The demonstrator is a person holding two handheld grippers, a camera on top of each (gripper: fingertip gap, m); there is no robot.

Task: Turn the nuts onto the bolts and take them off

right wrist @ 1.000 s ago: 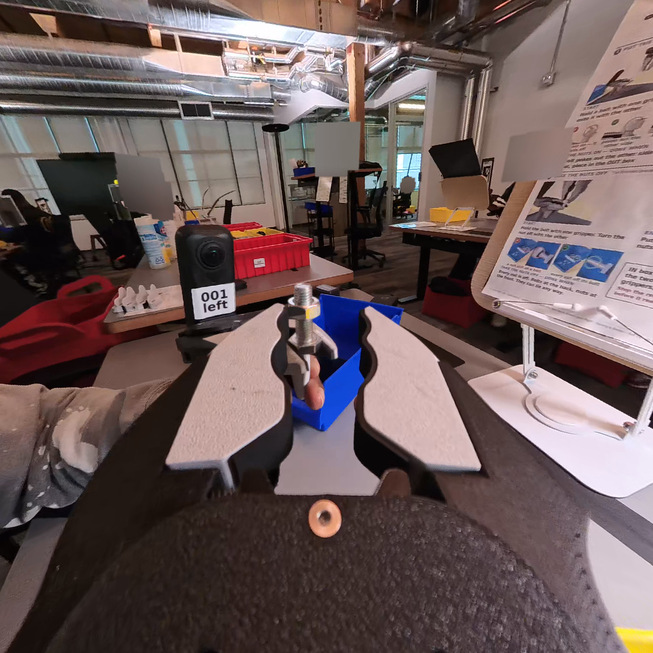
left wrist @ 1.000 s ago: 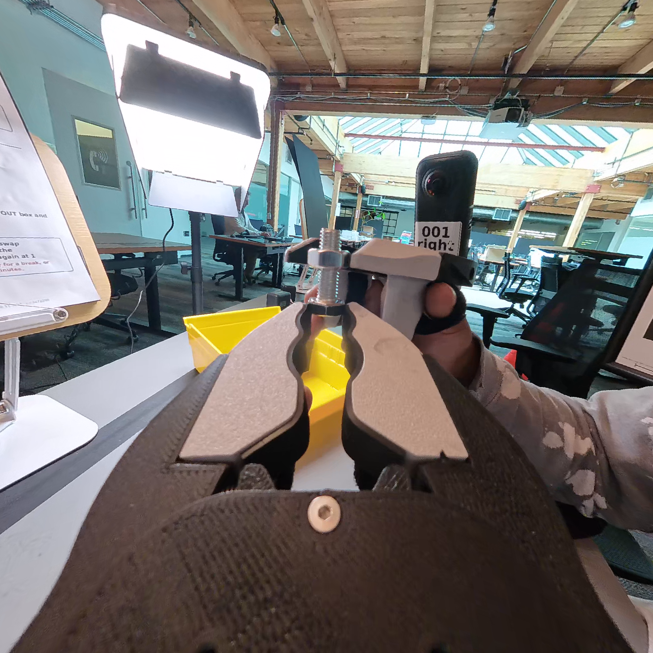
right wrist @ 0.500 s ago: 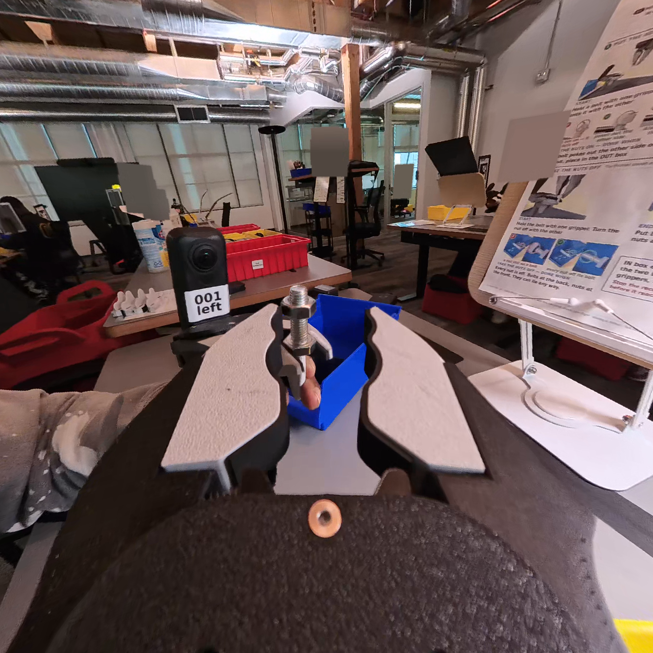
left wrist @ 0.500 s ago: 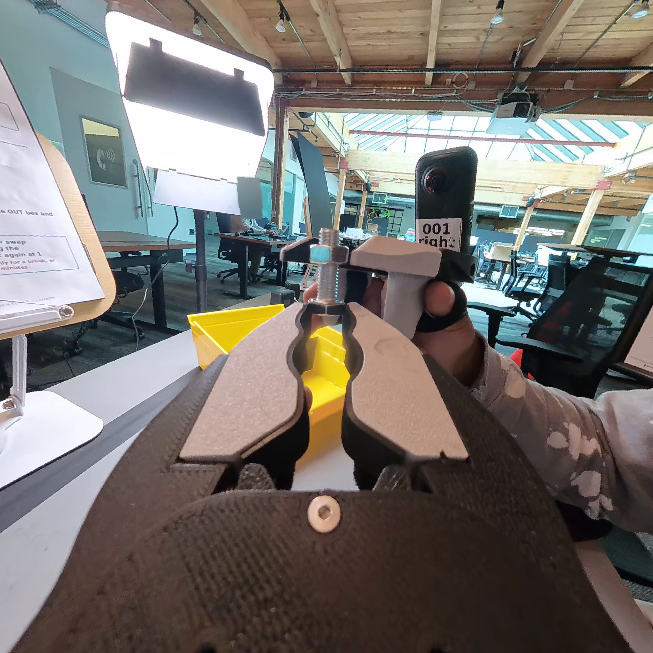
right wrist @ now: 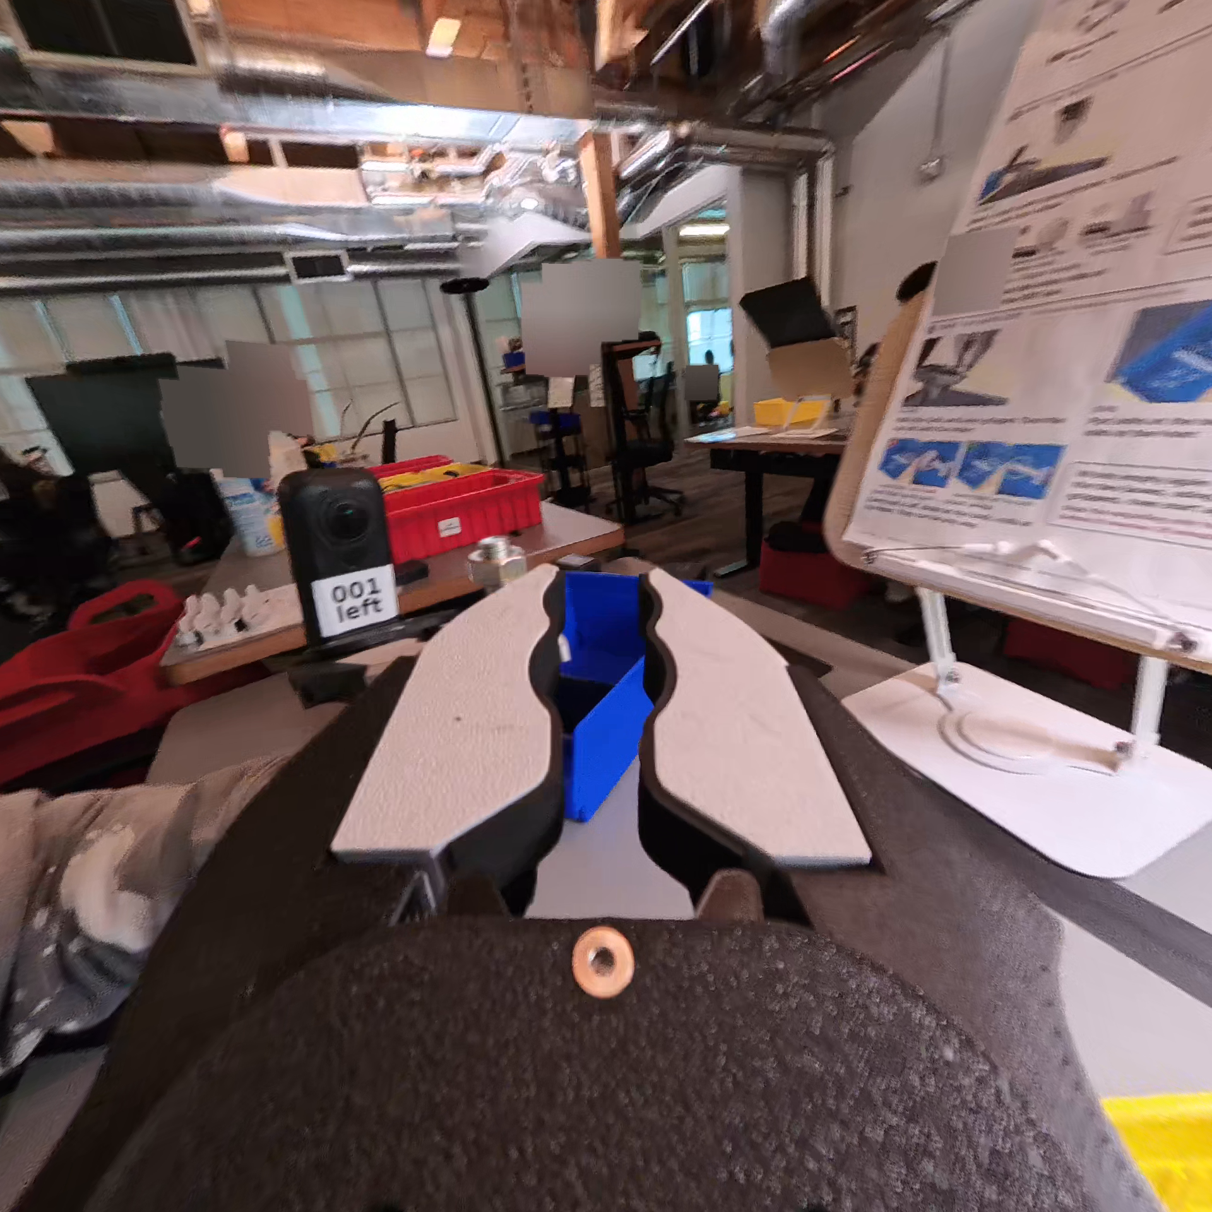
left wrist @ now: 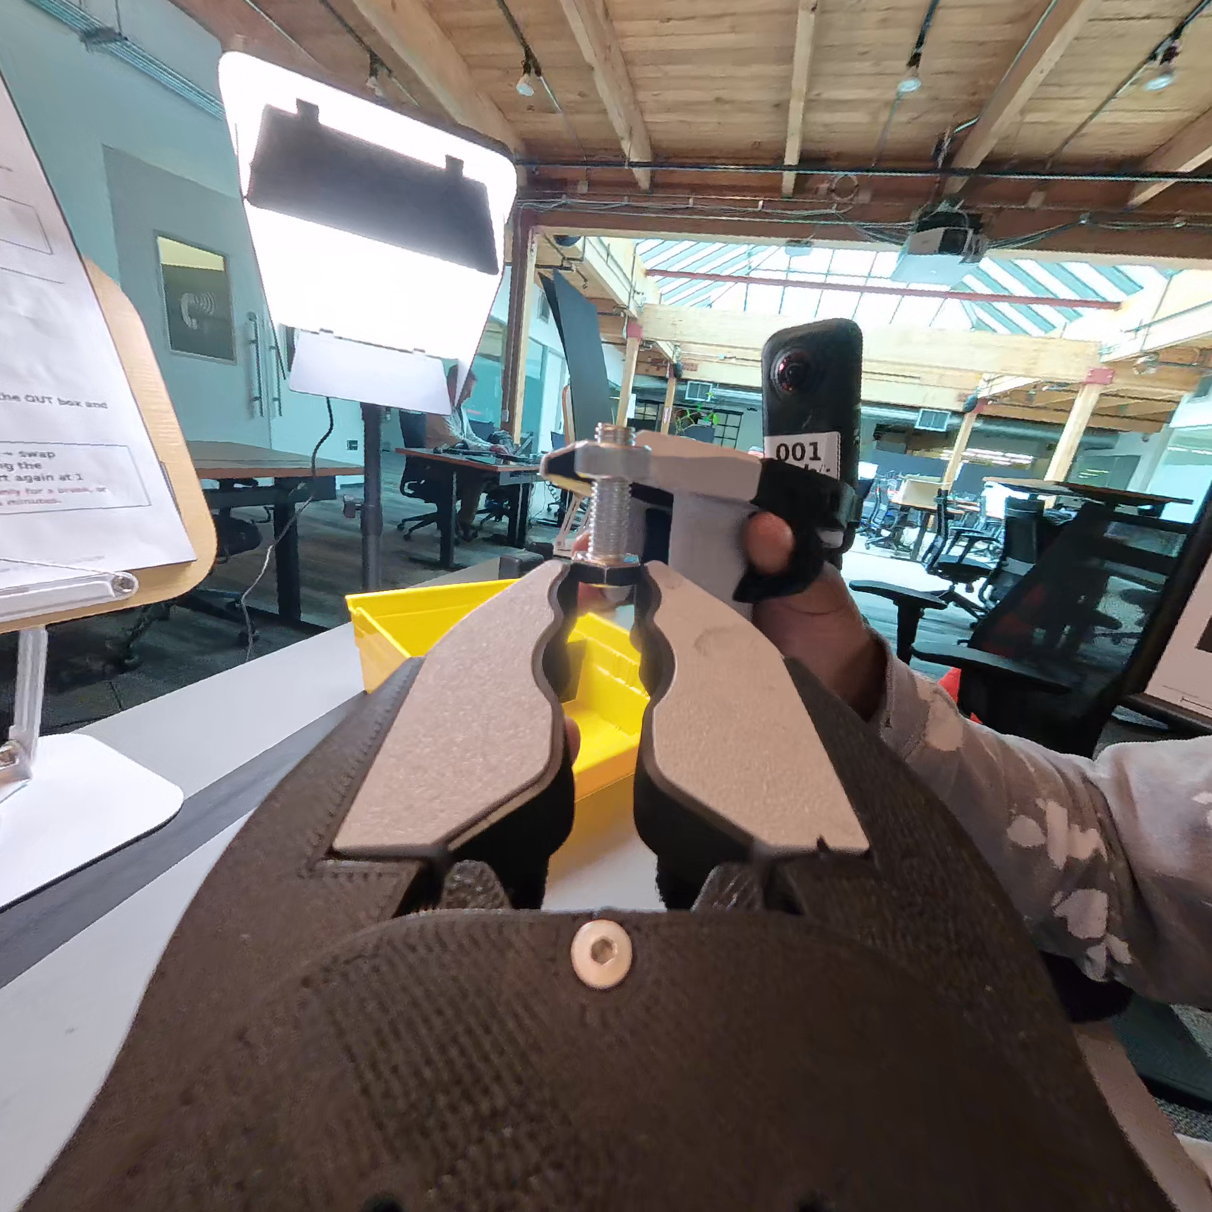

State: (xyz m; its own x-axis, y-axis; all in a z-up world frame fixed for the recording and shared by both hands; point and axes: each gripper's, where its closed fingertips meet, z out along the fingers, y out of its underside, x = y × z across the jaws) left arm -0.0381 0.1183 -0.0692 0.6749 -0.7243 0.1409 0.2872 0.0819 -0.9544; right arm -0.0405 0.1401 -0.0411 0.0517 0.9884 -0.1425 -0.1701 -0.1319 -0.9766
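Clearly the steel bolt is small, rigid and slick: the left gripper clamps its hex head, holding it upright above the yellow bin. The right gripper appears to bracket the nut by its flats; its jaws look narrowly parted.

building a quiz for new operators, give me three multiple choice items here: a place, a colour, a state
1. Where is the nut on the bolt? A near the threaded tip B against the head C on the table
2. Colour of the bin seen between the right gripper fingers? A green B blue C white
3. State of the left gripper? A open B shut on the bolt head C shut on the nut
Key: 1A, nut sits high on the upright thread; 2B, blue wall fills the gap; 3B, its tips pinch the head.
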